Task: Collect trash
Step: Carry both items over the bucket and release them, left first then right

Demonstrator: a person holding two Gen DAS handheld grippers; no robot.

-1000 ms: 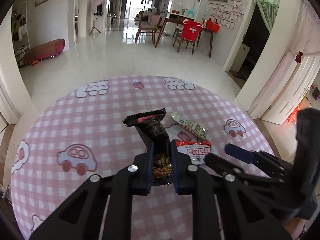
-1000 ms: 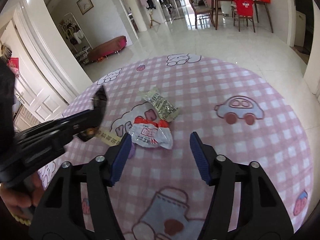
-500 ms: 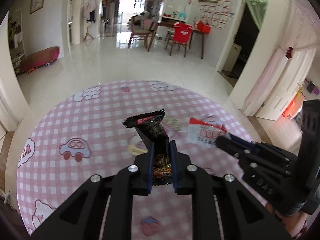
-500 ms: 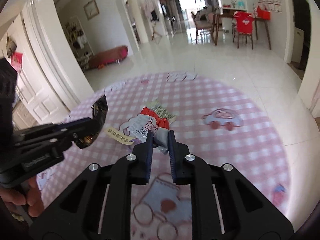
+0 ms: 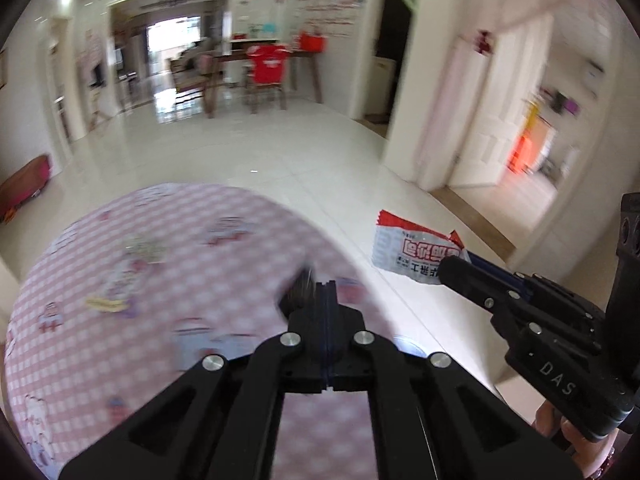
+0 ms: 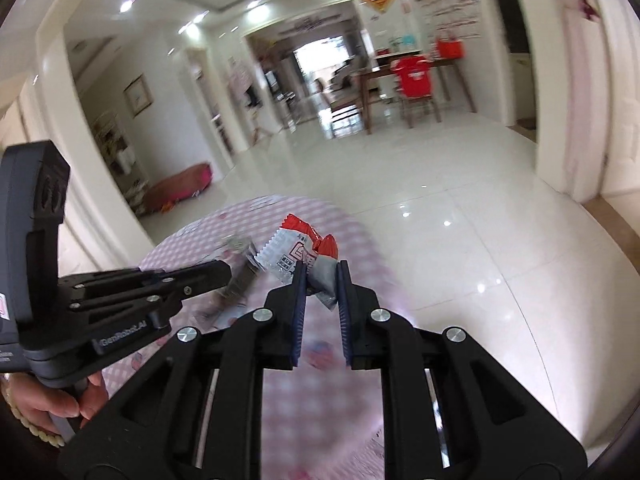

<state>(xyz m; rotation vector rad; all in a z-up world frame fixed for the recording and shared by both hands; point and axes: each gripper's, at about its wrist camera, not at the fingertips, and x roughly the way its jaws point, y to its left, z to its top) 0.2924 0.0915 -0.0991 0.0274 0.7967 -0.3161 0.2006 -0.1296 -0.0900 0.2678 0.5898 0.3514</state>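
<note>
My left gripper [image 5: 327, 286] has its jaws pressed fully together. A dark snack wrapper [image 5: 298, 294] sticks out at the left of the tip as a blur. In the right wrist view the same dark wrapper [image 6: 240, 280] hangs across the left gripper [image 6: 225, 270]. My right gripper [image 6: 322, 276] is shut on a red-and-white wrapper [image 6: 298, 254], held above the edge of the pink checked table [image 6: 276, 408]. From the left wrist view, the right gripper [image 5: 454, 266] carries the red-and-white wrapper [image 5: 412, 250] out over the floor, right of the table [image 5: 120, 360].
A yellow slip [image 5: 106, 303] and a pale green wrapper [image 5: 146, 250] still lie on the cloth. The white tiled floor [image 6: 460, 240] spreads beyond the table's edge. A dining table with a red chair [image 5: 266, 70] stands far back. Door frames rise at the right.
Both grippers have swung right and risen, and the table has slid to the left in both views. The left jaws have closed tighter. The red-and-white wrapper now hangs beyond the table's edge.
</note>
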